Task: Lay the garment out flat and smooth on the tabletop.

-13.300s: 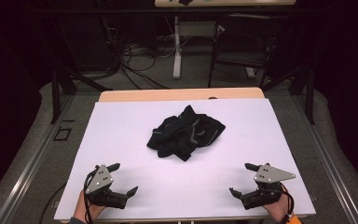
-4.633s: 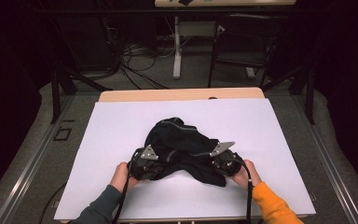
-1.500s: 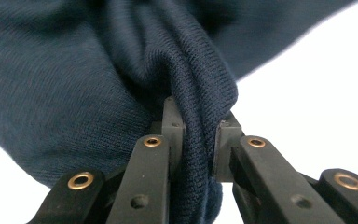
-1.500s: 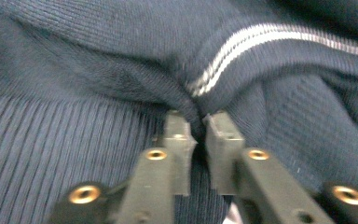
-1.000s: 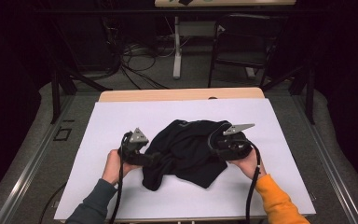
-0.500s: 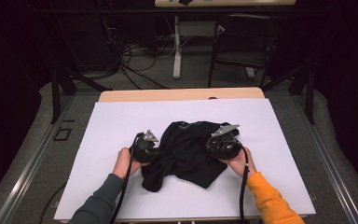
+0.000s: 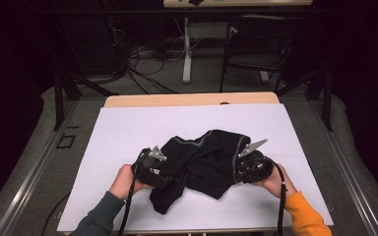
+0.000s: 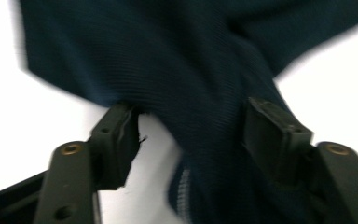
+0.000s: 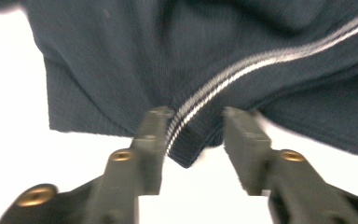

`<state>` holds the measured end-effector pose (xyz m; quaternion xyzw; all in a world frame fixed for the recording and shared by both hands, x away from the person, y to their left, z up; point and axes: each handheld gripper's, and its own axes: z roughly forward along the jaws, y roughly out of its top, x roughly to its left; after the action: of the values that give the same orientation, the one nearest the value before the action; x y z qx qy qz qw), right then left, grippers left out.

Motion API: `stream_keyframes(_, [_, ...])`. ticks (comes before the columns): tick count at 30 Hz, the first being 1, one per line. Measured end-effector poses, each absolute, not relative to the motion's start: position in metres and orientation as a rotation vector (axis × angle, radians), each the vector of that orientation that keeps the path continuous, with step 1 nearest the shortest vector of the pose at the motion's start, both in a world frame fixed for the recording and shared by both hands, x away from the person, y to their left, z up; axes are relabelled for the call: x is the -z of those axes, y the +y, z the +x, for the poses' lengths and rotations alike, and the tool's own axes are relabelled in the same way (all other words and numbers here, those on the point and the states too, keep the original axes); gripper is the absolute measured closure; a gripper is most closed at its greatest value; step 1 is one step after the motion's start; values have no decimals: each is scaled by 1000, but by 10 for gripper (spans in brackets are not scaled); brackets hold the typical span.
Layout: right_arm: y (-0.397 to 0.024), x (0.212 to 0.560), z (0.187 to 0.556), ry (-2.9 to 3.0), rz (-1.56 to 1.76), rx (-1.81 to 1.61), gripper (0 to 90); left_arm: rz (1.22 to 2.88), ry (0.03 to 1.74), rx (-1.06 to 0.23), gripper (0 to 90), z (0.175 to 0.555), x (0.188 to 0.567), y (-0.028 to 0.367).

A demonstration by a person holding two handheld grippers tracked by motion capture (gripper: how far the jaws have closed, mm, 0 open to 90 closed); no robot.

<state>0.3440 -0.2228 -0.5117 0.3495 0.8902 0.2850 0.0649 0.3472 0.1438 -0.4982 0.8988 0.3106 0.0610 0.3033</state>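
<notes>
Your dark garment lies crumpled on the white table cover, near the middle and a little toward the near edge. Your left gripper is at the left edge of the cloth. In the left gripper view its jaws have just been opening; they now stand spread with a fold of the garment between them, and the pads do not press it. Your right gripper is at the right edge of the cloth. Its jaws also have just been opening, and a corner with the pale stitched seam sits in the gap, not pinched.
</notes>
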Motion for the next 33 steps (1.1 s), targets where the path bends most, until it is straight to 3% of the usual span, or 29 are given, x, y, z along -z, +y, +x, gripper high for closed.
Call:
stream_keyframes(2, [-230,505,351,2578,1119,-936,434,2327,955,-208,313,365,501,151])
stream_keyframes(5, [-225,508,367,2461,1159,-982,392,2292,1088,-222,307,392,515,147])
stream_keyframes(9, [-210,519,384,2413,1149,-907,362,2301,1134,-141,296,407,535,136])
stream_keyframes(10, [-199,529,394,2435,1145,-862,380,2308,1128,-121,353,408,541,132])
stream_keyframes(11, [-199,529,394,2435,1145,-862,380,2315,1103,-110,353,406,544,129])
stream_keyframes(13, [-191,538,400,2472,1129,-833,499,2351,1026,-192,467,401,543,125])
stream_keyframes(14, [-188,540,399,2486,1126,-869,669,2367,973,-226,583,394,543,124])
stream_keyframes(15, [-188,540,399,2486,1126,-869,669,2367,973,-226,621,394,543,124])
stream_keyframes(17, [-189,537,392,2502,1096,-836,781,2390,935,-247,664,390,541,123])
stream_keyframes(20, [-191,533,388,2518,1075,-816,795,2417,889,-298,686,381,534,121])
stream_keyframes(24, [-199,515,367,2532,1024,-787,804,2423,834,-332,689,363,518,126])
stream_keyframes(30, [-207,507,341,2610,978,-726,823,2459,761,-238,667,342,507,130])
stream_keyframes(32, [-210,515,333,2649,975,-705,821,2489,765,-233,608,343,511,126])
stream_keyframes(33, [-209,525,331,2675,988,-677,816,2489,798,-231,499,348,512,126])
